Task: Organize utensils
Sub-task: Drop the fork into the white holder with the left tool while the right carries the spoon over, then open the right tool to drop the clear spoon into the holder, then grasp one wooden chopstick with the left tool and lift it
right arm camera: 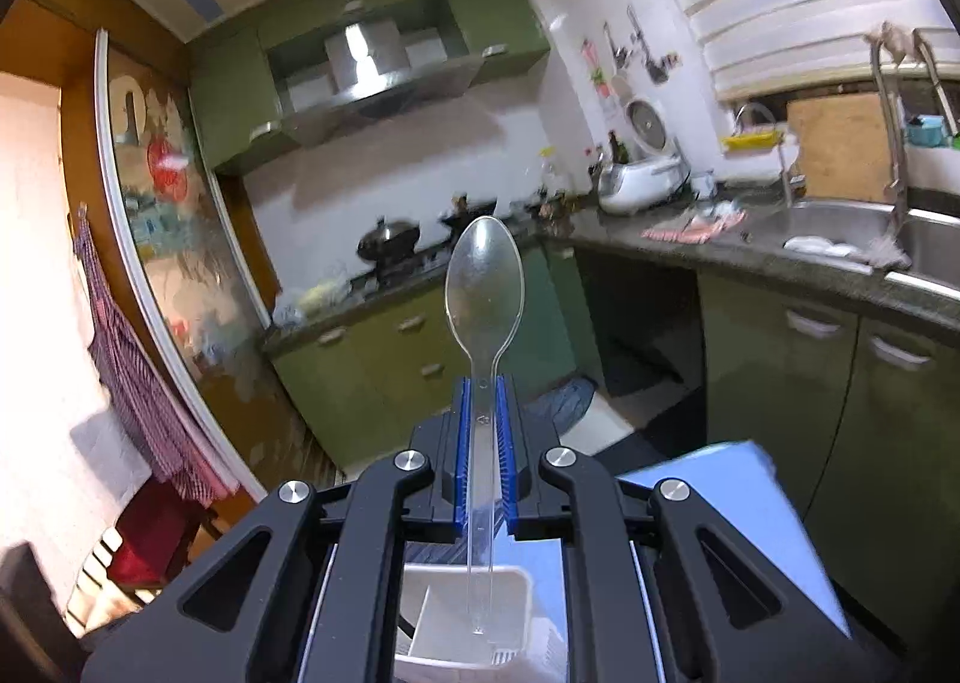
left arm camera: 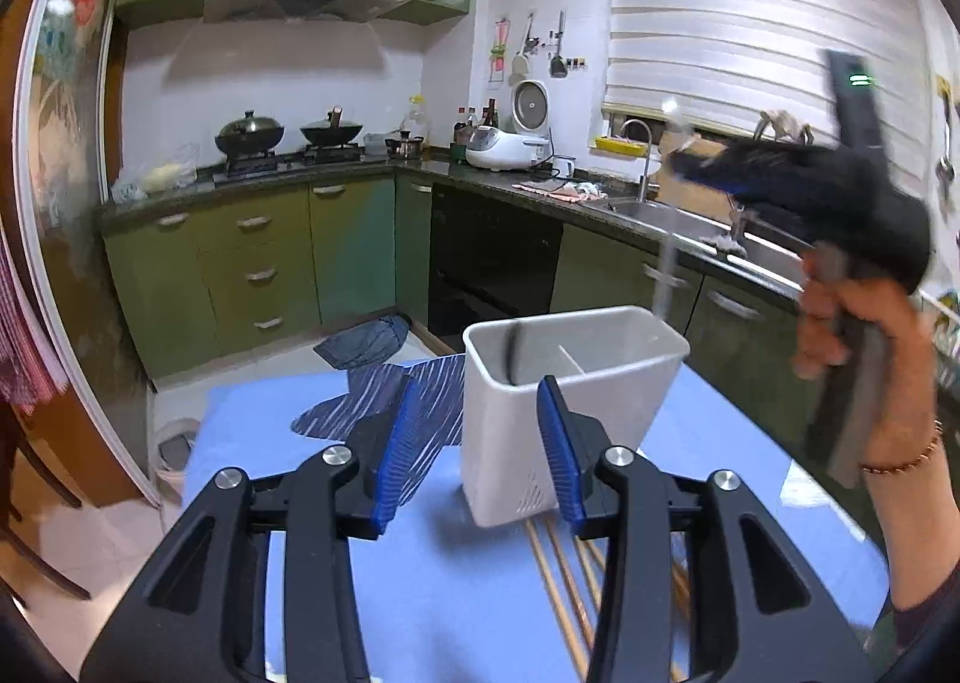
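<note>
A white divided utensil holder [left arm camera: 570,389] stands on the blue table [left arm camera: 288,443], with a dark utensil in its left compartment. My left gripper [left arm camera: 477,443] is open and empty, its blue pads on either side of the holder's near left corner. My right gripper [right arm camera: 483,425] is shut on a clear plastic spoon [right arm camera: 485,287], bowl up, handle hanging down over the holder [right arm camera: 444,617]. In the left wrist view the right gripper [left arm camera: 690,158] is raised above the holder's right side, with the spoon [left arm camera: 666,239] blurred. Several wooden chopsticks [left arm camera: 558,581] lie on the table before the holder.
A dark blue striped cloth [left arm camera: 396,401] lies on the table left of the holder. Green kitchen cabinets, a stove with woks [left arm camera: 249,134], a rice cooker [left arm camera: 510,143] and a sink [left arm camera: 678,215] line the far walls.
</note>
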